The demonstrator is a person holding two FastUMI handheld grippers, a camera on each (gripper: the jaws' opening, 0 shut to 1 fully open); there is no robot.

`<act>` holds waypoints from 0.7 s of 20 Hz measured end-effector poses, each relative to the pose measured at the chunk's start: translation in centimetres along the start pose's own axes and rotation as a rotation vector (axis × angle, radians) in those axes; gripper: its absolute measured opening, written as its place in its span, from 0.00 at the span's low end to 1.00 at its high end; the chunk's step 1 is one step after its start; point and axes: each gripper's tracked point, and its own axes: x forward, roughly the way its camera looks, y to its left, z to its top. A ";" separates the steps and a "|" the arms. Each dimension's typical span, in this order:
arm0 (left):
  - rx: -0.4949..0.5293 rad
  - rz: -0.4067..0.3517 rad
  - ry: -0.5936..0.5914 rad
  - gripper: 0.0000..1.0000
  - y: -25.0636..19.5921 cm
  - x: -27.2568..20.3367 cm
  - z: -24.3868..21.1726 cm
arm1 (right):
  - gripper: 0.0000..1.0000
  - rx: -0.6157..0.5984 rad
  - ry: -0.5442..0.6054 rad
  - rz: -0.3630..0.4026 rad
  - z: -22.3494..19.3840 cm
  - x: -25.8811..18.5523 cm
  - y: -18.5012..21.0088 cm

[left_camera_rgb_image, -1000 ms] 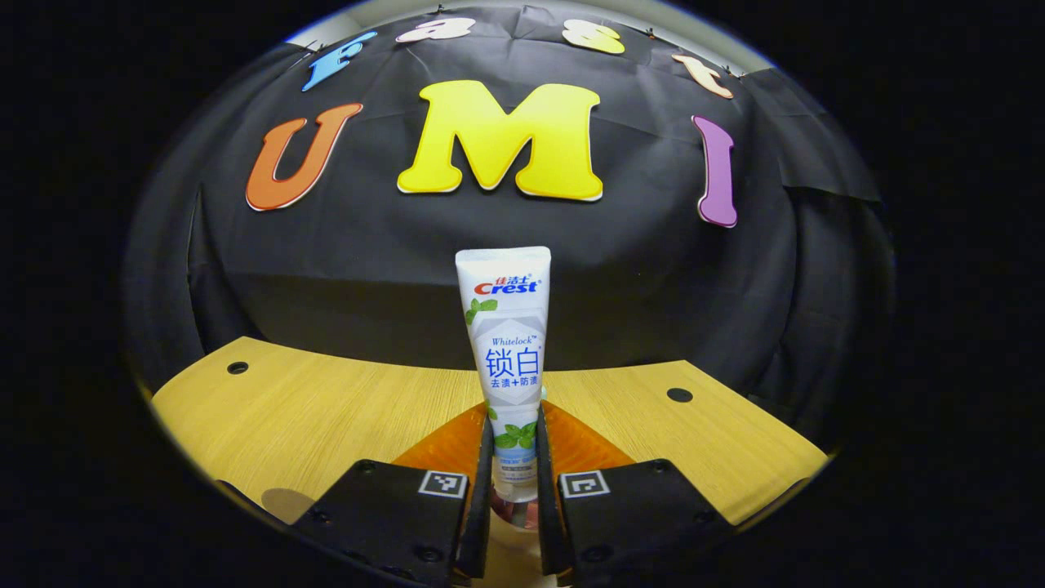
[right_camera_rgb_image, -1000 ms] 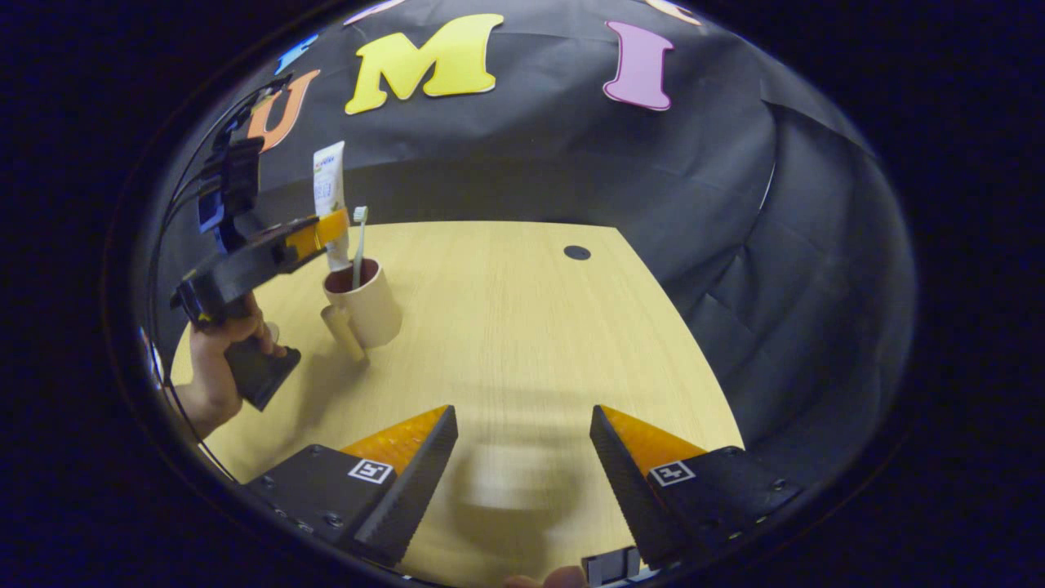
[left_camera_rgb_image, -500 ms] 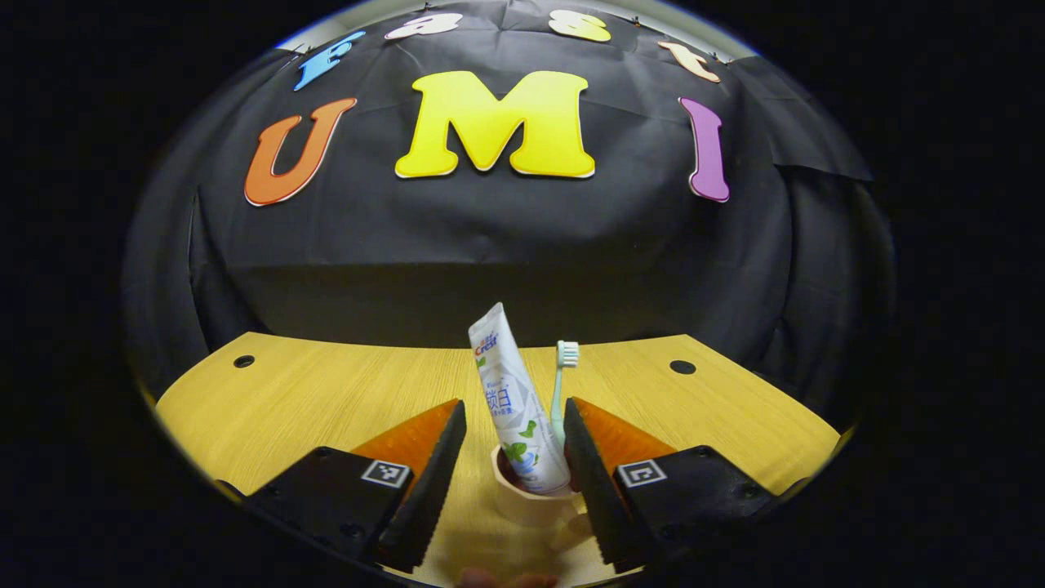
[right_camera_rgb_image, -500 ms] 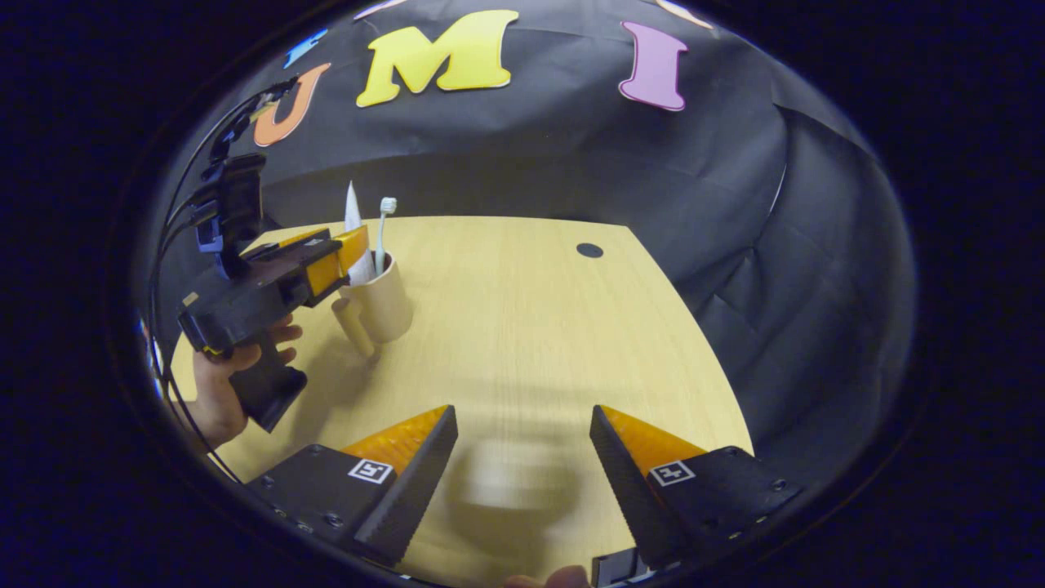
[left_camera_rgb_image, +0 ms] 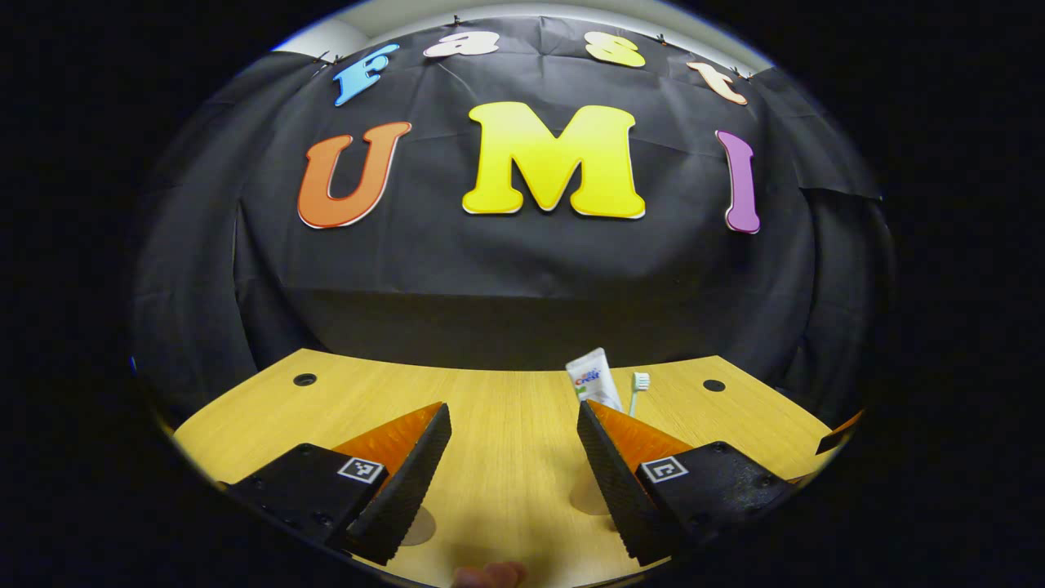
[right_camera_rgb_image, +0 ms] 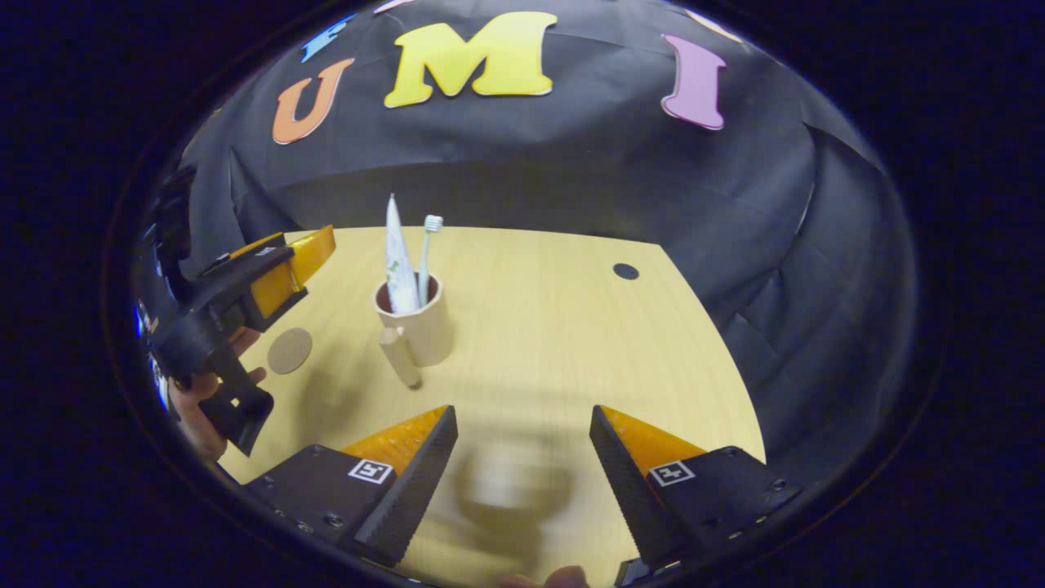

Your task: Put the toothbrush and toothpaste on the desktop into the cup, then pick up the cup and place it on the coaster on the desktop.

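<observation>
A light wooden desktop [right_camera_rgb_image: 522, 327] stood before black cloth. On it sat one beige cup [right_camera_rgb_image: 416, 322] holding one toothpaste [right_camera_rgb_image: 397, 261] tube and one toothbrush [right_camera_rgb_image: 426, 253], one round coaster [right_camera_rgb_image: 289, 350] nearby. The left gripper [left_camera_rgb_image: 513, 457] and right gripper [right_camera_rgb_image: 522, 457] both hovered spread apart, holding nothing.

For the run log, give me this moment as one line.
toothpaste in cup | toothbrush in cup | left tool open | right tool open | coaster bare
</observation>
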 end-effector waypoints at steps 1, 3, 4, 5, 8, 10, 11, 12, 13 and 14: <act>-0.005 0.005 0.003 0.98 1.1 -0.7 0.3 | 0.97 -0.008 0.001 0.015 0.5 0.1 1.1; -0.014 0.024 -0.002 0.98 3.4 -2.0 1.4 | 0.97 -0.024 0.005 0.048 1.7 0.2 3.6; -0.015 0.037 -0.007 0.98 4.7 -2.7 2.1 | 0.97 -0.032 0.012 0.064 2.4 0.3 4.8; -0.016 0.048 -0.009 0.98 6.0 -3.5 2.6 | 0.97 -0.040 0.021 0.076 3.0 0.4 6.0; 0.001 0.084 -0.011 0.98 10.0 -6.3 4.5 | 0.97 -0.058 0.075 0.087 5.0 1.3 9.1; -0.007 0.120 -0.019 0.98 12.8 -8.4 5.6 | 0.97 -0.042 0.130 0.092 5.8 2.2 10.7; -0.015 0.137 -0.022 0.98 14.2 -9.4 6.1 | 0.96 -0.038 0.176 0.087 5.6 2.7 11.4; -0.020 0.152 -0.030 0.98 15.4 -10.3 6.7 | 0.96 -0.032 0.227 0.083 5.3 3.3 11.9; -0.021 0.168 -0.037 0.98 16.7 -11.0 7.1 | 0.97 -0.025 0.276 0.074 4.9 3.8 12.3; -0.020 0.183 -0.042 0.98 17.8 -11.6 7.4 | 0.97 -0.025 0.321 0.064 4.5 4.4 12.6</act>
